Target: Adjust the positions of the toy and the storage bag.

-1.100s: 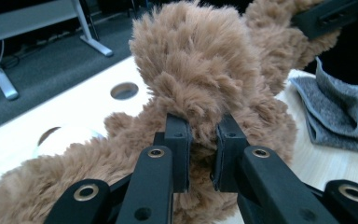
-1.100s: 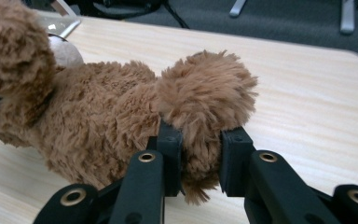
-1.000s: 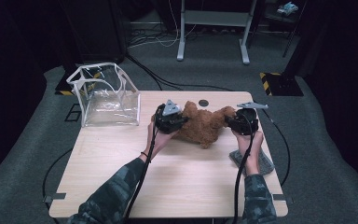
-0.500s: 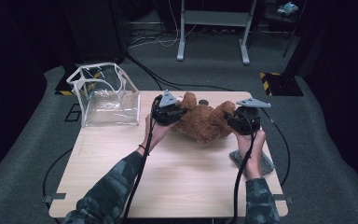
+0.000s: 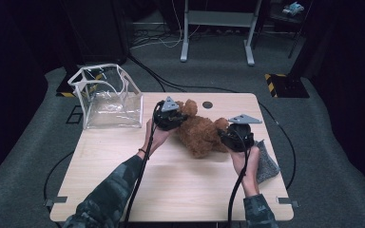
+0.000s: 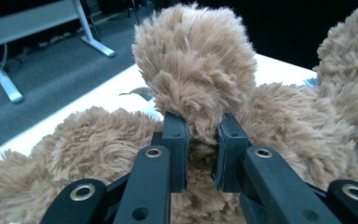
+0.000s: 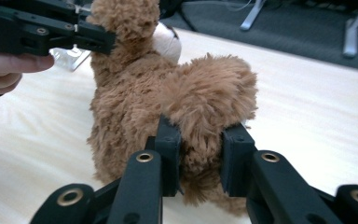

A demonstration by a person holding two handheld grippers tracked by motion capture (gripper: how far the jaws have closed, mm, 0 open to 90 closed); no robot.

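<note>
A: From the high view, where was the teddy bear (image 5: 203, 135)?

B: It lay on the table (image 5: 171, 180), right of the clear bag (image 5: 107, 97). The left gripper (image 5: 175, 119) sat at the bear's bag-side end, the right gripper (image 5: 228, 135) at its far end, near a grey cloth (image 5: 267, 164).

A: And the left gripper view?

B: The left gripper (image 6: 200, 144) had its jaws pinched narrow on a plush limb of the teddy bear (image 6: 196, 70).

A: The right gripper view?

B: The right gripper (image 7: 199, 156) clamped another limb of the teddy bear (image 7: 130, 102); the left gripper (image 7: 46, 30) held the bear's far end.
</note>
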